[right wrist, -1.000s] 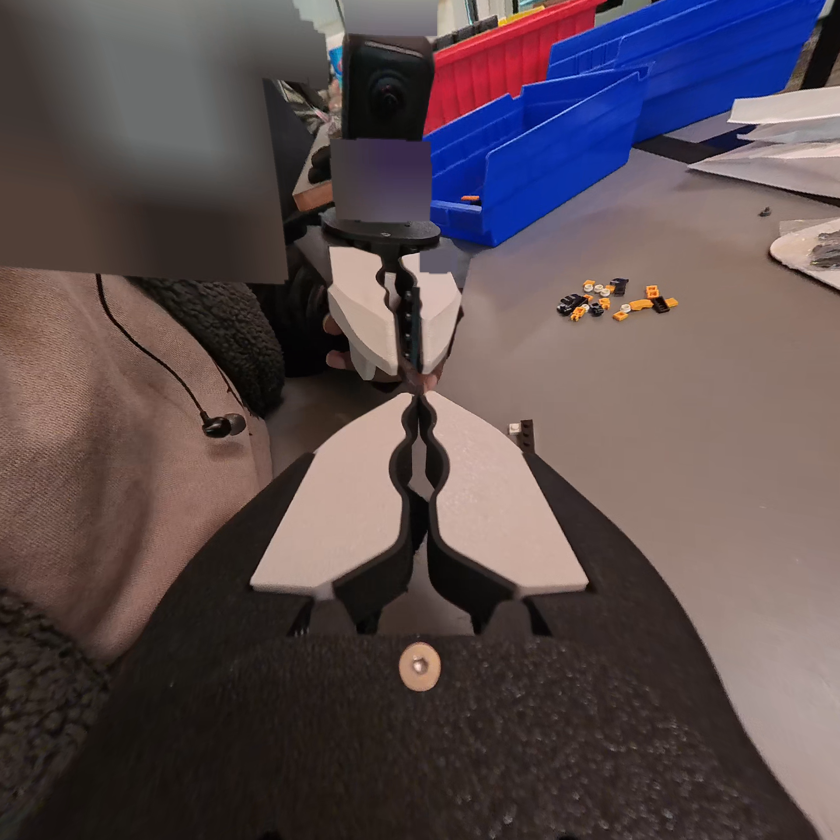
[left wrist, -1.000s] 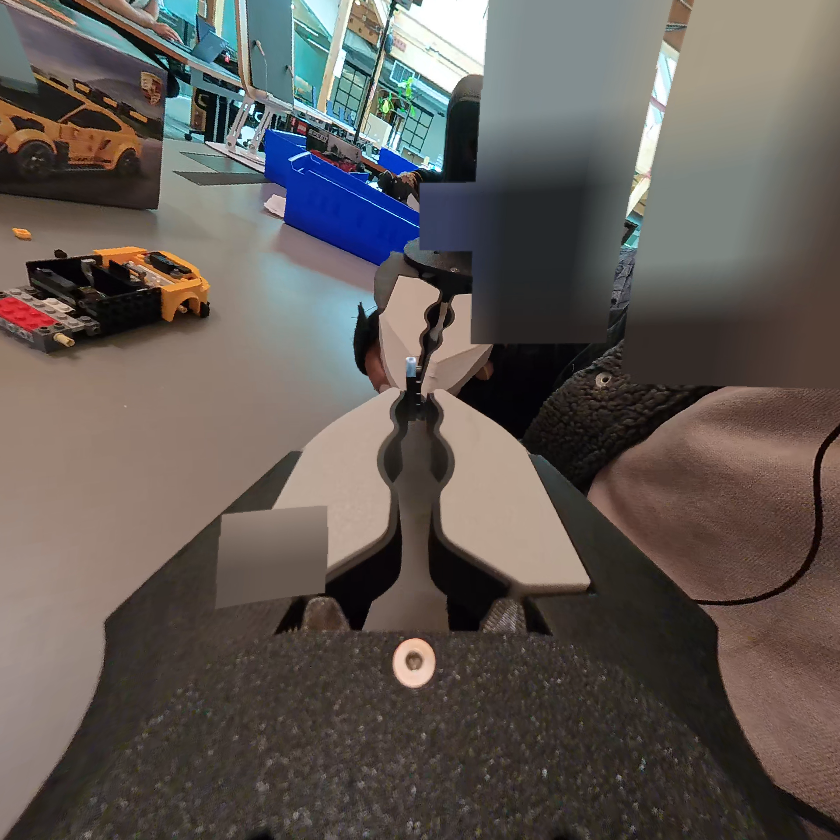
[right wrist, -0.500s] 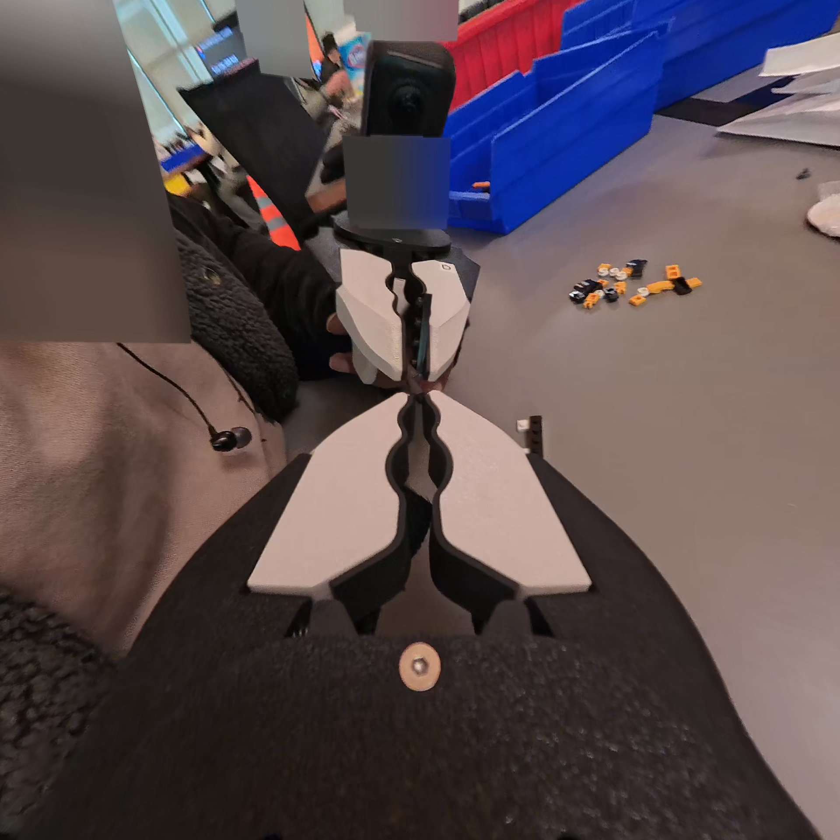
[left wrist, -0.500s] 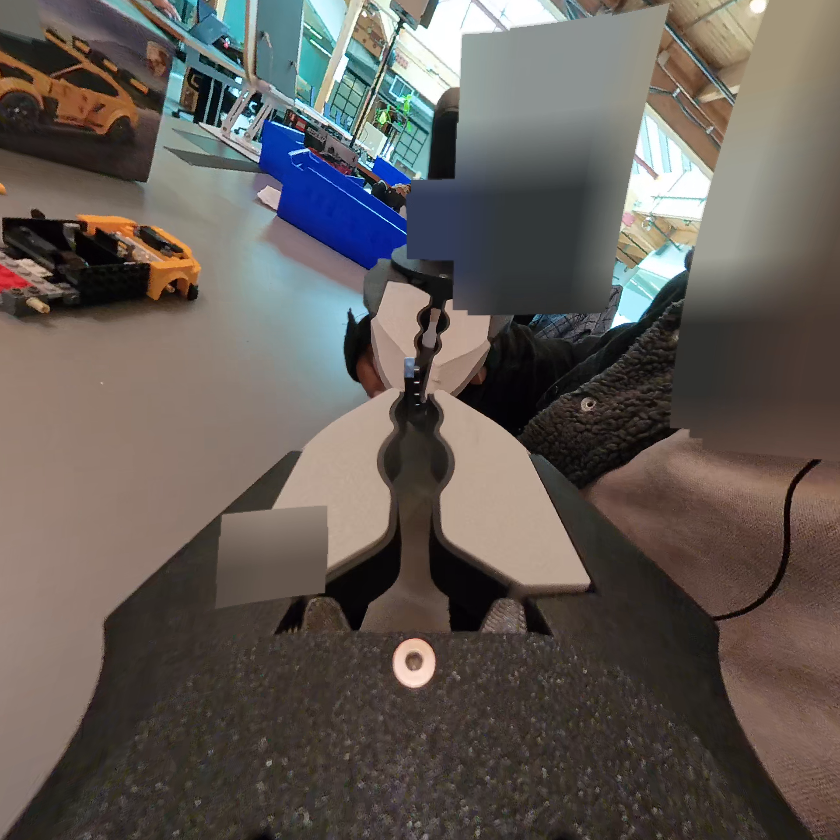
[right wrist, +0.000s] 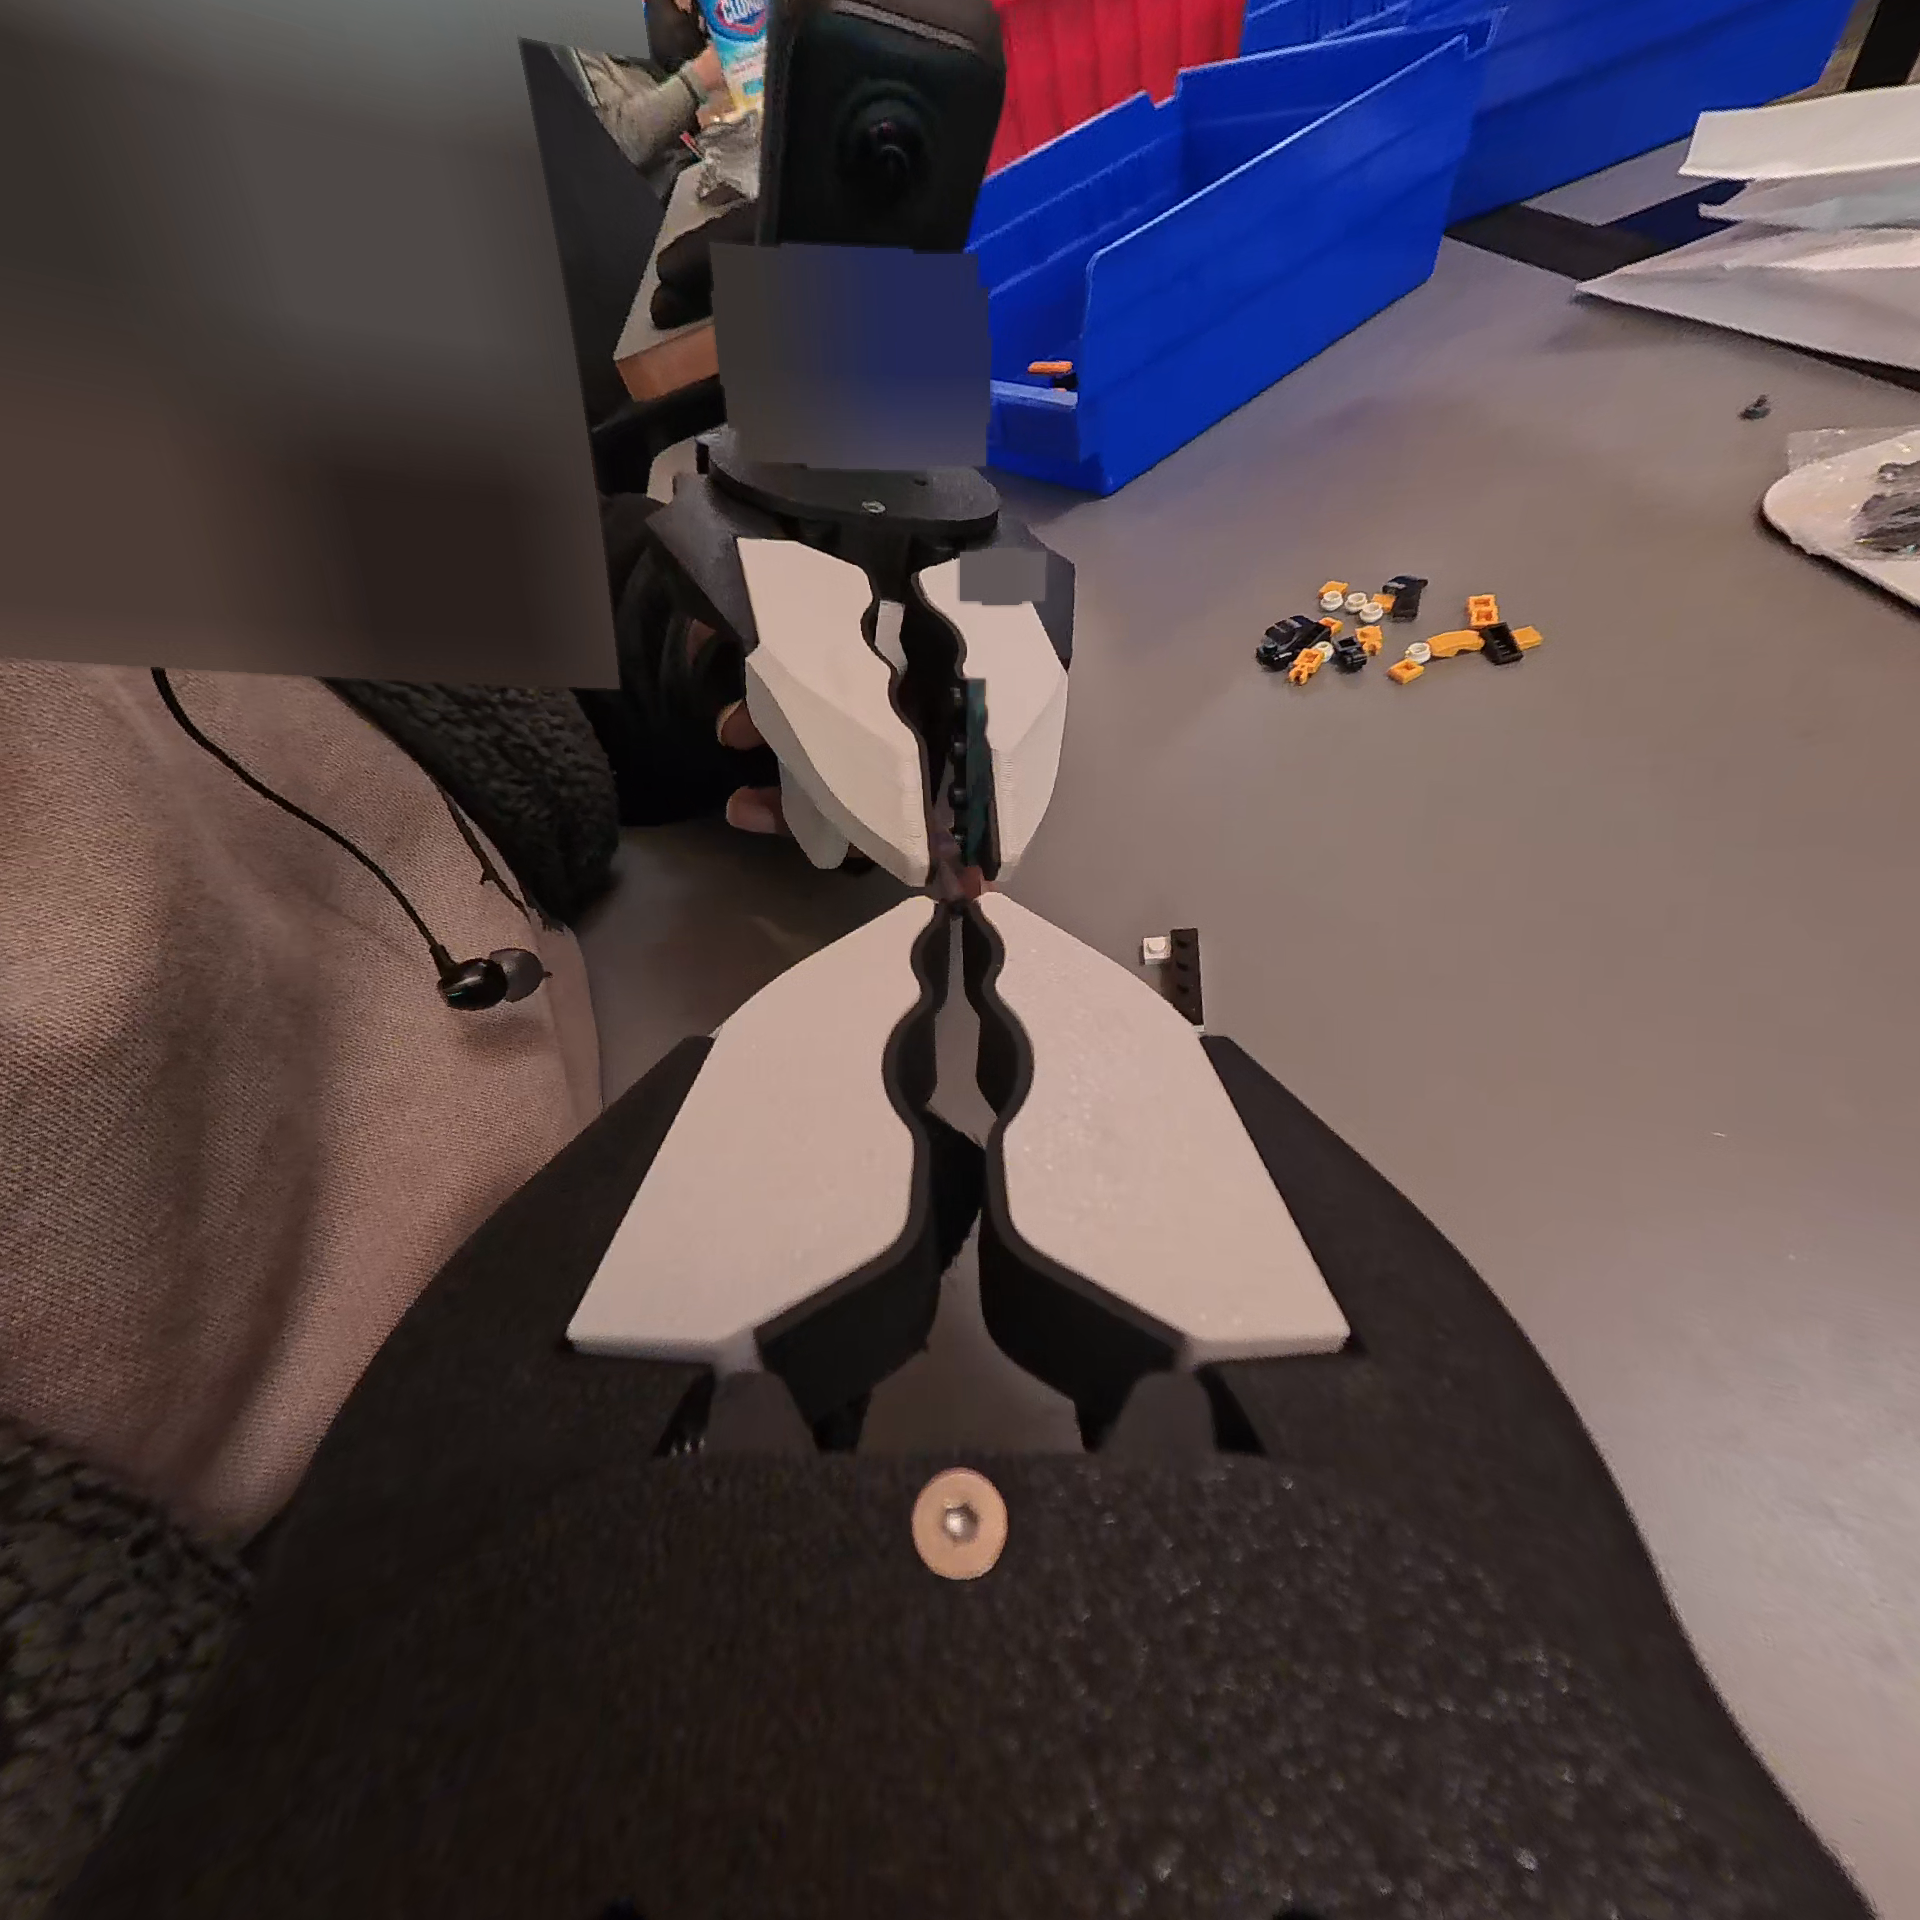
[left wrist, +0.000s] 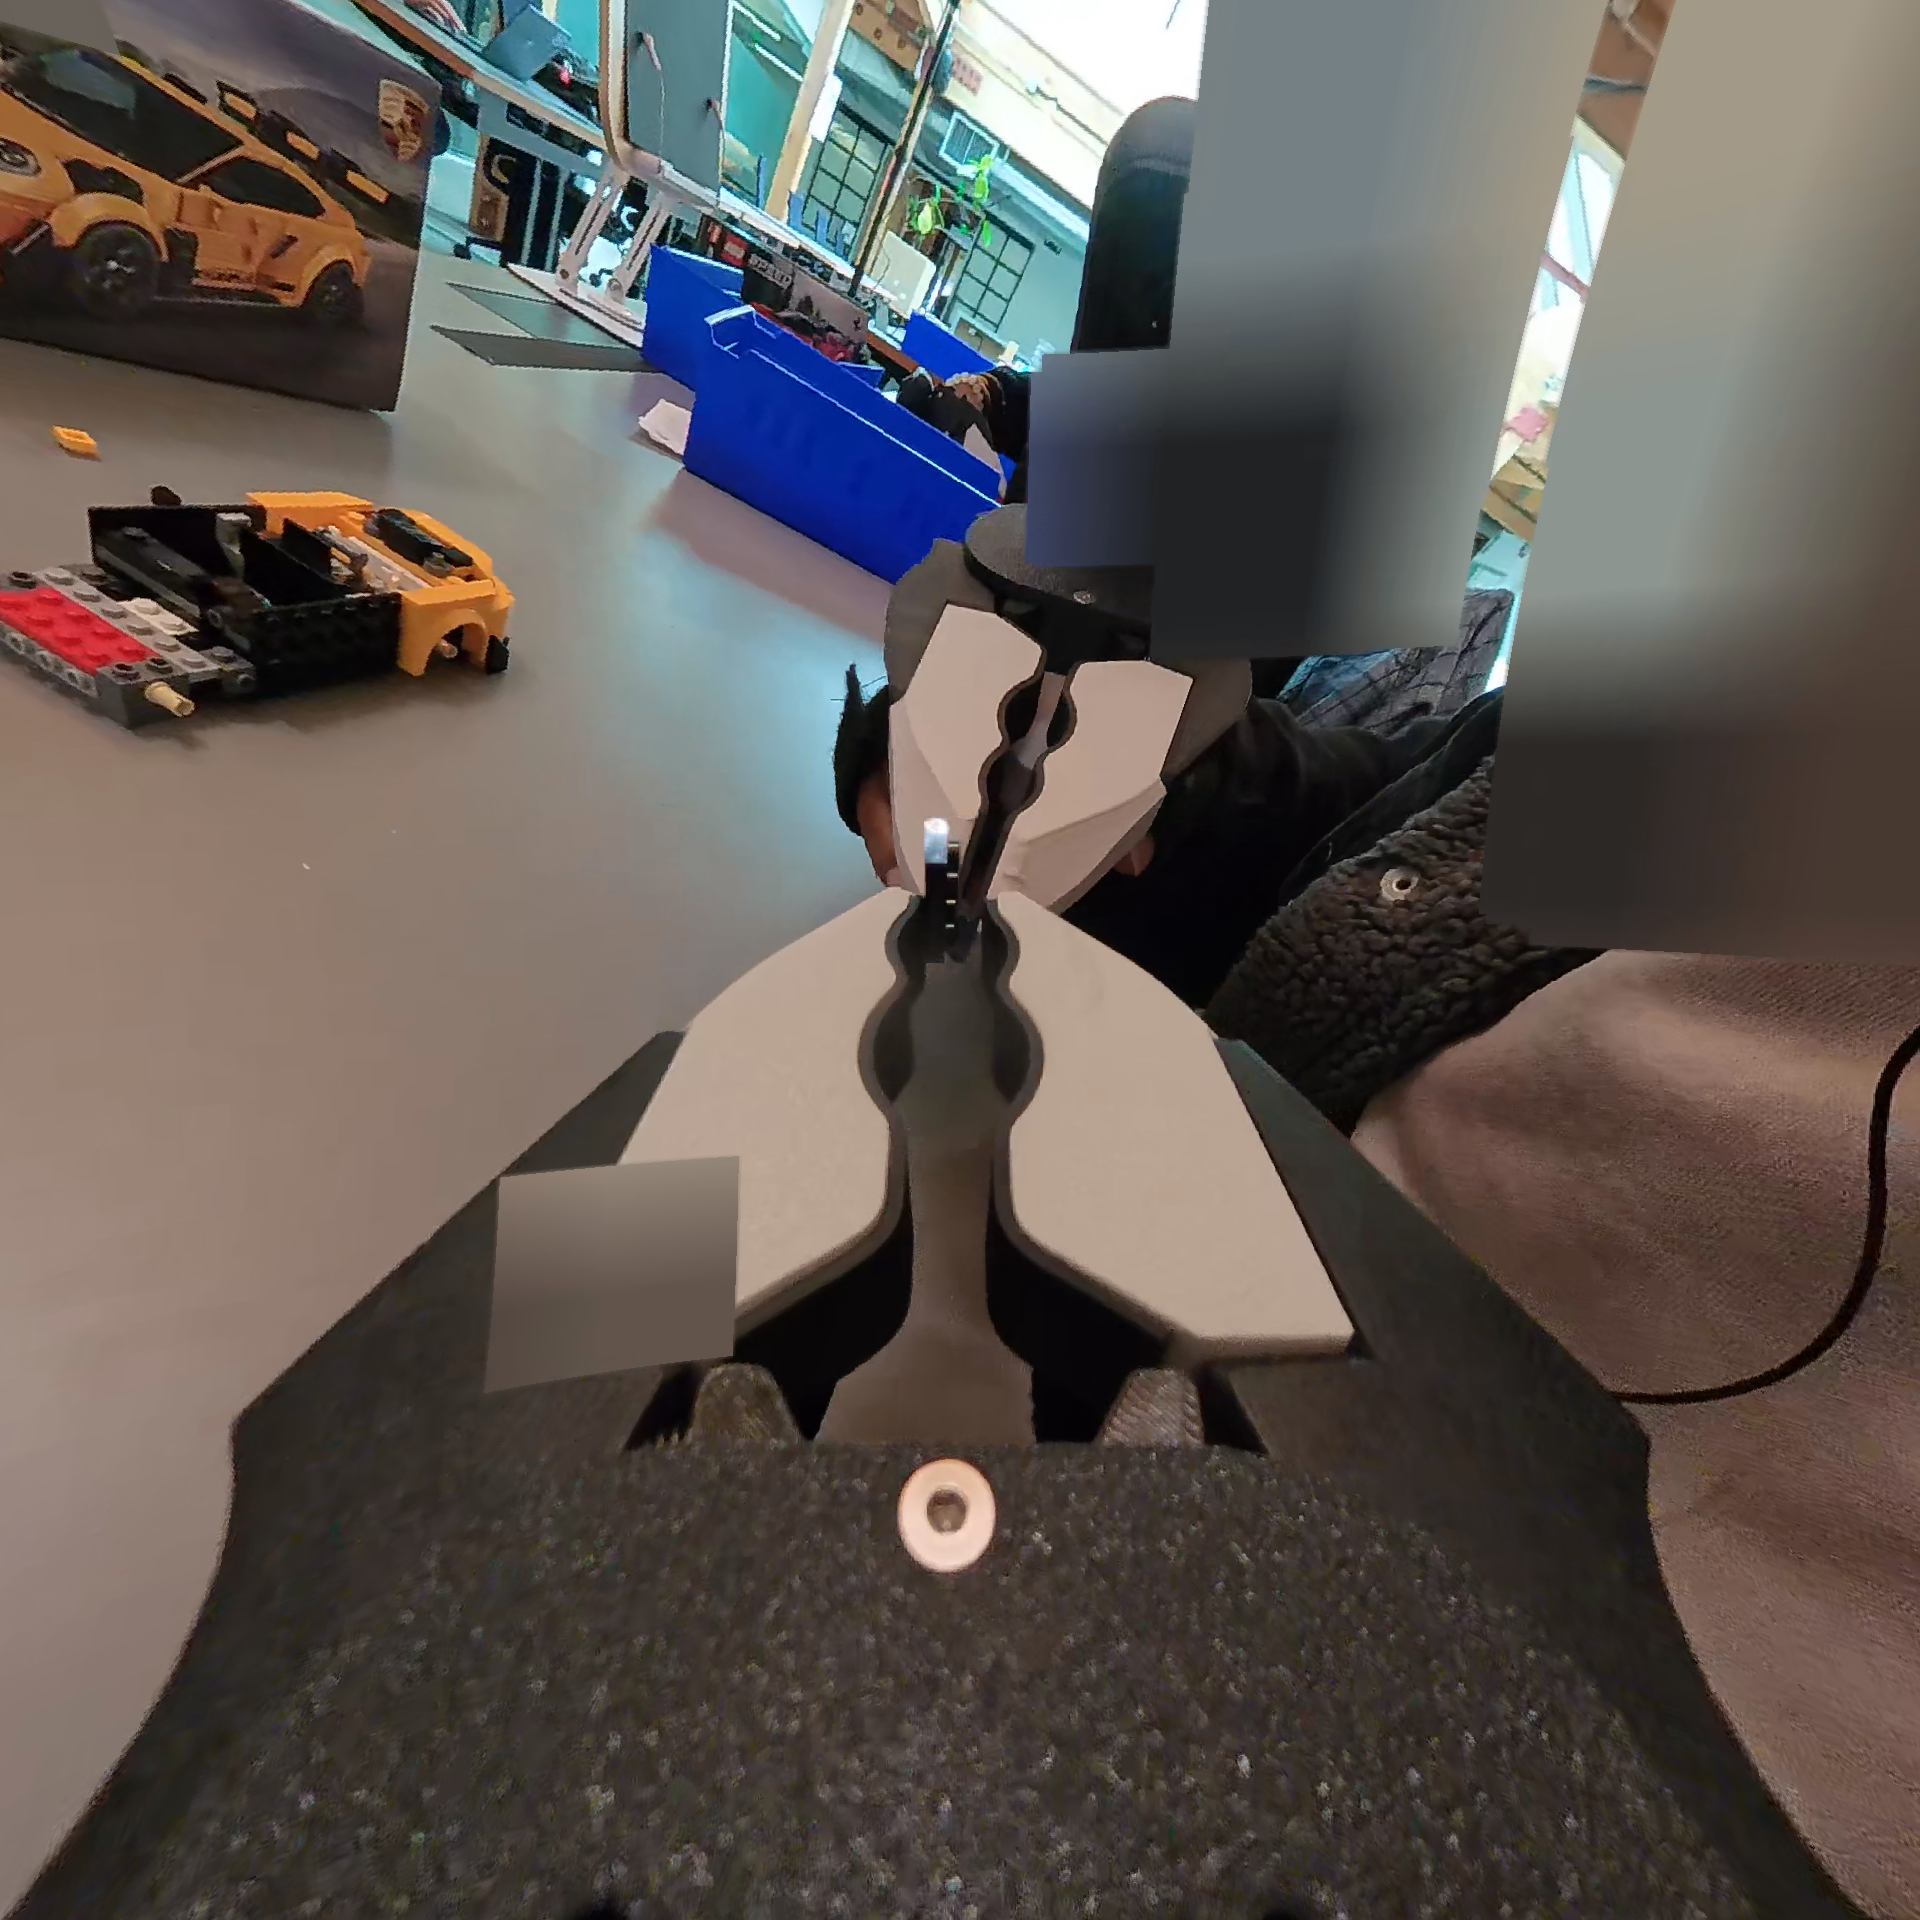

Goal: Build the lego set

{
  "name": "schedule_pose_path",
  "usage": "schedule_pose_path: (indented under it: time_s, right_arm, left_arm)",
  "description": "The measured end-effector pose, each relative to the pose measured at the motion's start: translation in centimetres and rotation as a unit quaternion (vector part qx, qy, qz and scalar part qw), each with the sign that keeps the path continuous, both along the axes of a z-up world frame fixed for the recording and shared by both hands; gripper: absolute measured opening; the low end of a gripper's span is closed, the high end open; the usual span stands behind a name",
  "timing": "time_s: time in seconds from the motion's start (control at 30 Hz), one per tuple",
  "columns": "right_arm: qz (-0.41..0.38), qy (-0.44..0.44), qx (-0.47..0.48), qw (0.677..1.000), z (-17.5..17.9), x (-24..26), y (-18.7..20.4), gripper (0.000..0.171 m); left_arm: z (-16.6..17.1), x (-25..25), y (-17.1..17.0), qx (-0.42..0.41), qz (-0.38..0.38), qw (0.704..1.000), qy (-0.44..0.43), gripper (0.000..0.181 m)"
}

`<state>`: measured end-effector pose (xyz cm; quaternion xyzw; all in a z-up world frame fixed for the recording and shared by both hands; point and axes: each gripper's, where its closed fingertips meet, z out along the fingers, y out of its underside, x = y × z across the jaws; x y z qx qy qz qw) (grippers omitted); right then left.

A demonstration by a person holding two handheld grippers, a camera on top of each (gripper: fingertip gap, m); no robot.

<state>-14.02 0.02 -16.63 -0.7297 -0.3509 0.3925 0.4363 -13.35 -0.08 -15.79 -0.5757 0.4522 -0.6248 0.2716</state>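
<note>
Left wrist view, from its left edge: a set box (left wrist: 197, 197) printed with an orange sports car stands at the back of the grey table (left wrist: 520, 935), and a single small orange piece (left wrist: 76, 441) lies in front of it. Nearer sits the part-built car (left wrist: 249, 597): black chassis walls, a red studded plate and grey beams at its left end, and an orange wheel-arch body section at its right. Beyond it are blue bins (left wrist: 831, 457). At centre, the left gripper (left wrist: 943, 914) is clenched on a slim black studded strip (left wrist: 943, 883) with a small white piece on its top end, held upright above the table. The right gripper (left wrist: 987, 883) faces it tip to tip, its fingers drawn almost together; whether it pinches anything I cannot tell.

Right wrist view, left to right: a beige sleeve with a dangling black earbud (right wrist: 483, 979), then the two grippers meeting at centre, the black strip's studs showing edge-on between the far white fingers (right wrist: 831, 727). Just right of the near fingers, a second short black strip with a white stud (right wrist: 1179, 961) lies on the table. Farther right is a loose cluster of orange, black and white pieces (right wrist: 1392, 634).
</note>
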Motion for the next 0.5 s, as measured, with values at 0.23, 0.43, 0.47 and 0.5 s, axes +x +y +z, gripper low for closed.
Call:
schedule_pose_path:
  time_s: [0.23, 0.43, 0.47, 0.5]
  right_arm:
    - [-0.003, -0.014, 0.006, 1.000, -0.24, 0.02, -0.03, 0.002]
    - [-0.005, -0.013, 0.013, 1.000, -0.09, -0.08, -0.13, 0.002]
    - [-0.004, -0.010, 0.015, 1.000, 0.00, -0.12, -0.19, 0.002]
    - [-0.004, -0.007, 0.016, 1.000, 0.11, -0.15, -0.24, 0.002]
  left_arm:
    - [-0.27, 0.09, -0.06, 0.043, 0.006, 0.999, 0.008, 0.009]
    - [-0.21, 0.01, -0.21, 0.110, 0.015, 0.994, 0.008, 0.009]
    - [-0.12, -0.02, -0.27, 0.119, 0.015, 0.993, 0.007, 0.009]
    - [-0.03, -0.05, -0.32, 0.131, 0.016, 0.991, 0.005, 0.009]
